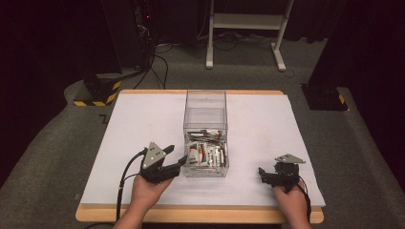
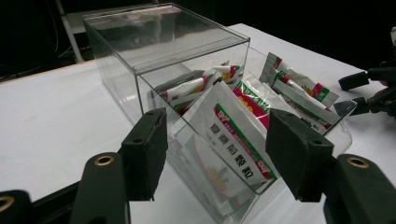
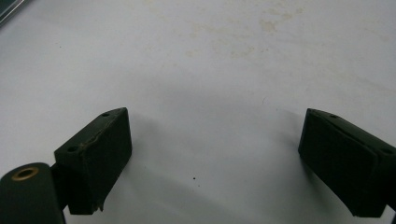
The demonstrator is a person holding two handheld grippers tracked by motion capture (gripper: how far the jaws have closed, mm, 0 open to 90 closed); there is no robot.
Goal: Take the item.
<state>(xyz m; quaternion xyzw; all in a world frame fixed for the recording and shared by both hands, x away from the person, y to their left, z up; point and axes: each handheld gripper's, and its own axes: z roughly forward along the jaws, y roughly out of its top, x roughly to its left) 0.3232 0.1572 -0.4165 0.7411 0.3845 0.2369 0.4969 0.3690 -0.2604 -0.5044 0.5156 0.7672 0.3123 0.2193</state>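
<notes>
Item: left tool (image 1: 177,156), hand-held, jaws spread wide, nothing gripped. Aimed at the near open end of a clear plastic box (image 1: 206,102) directly ahead, just beyond the jaw tips.

Contents of box: white sachets (image 2: 233,133) with red and green print, stacked loosely on edge, leaning toward the left tool; nearest sachet framed between the two jaws in the left gripper view, not yet touched. More sachets (image 2: 299,88) farther off to the tool's right, against the low transparent front lip.

Item: right tool (image 1: 267,175), hand-held, jaws likewise wide apart, empty, resting low over bare white worktop (image 3: 210,70), well apart from the box, off to the left tool's right.

Step in hand, by judgement: approach for picking a sachet out of the box; grasp not begun.

Next move, by judgement: short advance of the left tool over the front lip, jaws either side of the nearest sachet's upper edge, then closure on that thin edge; shallow entry preferred, given the box roof above the rear stack.

Edges and room: box walls close on both sides of the sachets; transparent lip hard to read, risk of a jaw catching it. Open worktop left of the left tool and all around the right tool; worktop's near edge just behind both hands.
</notes>
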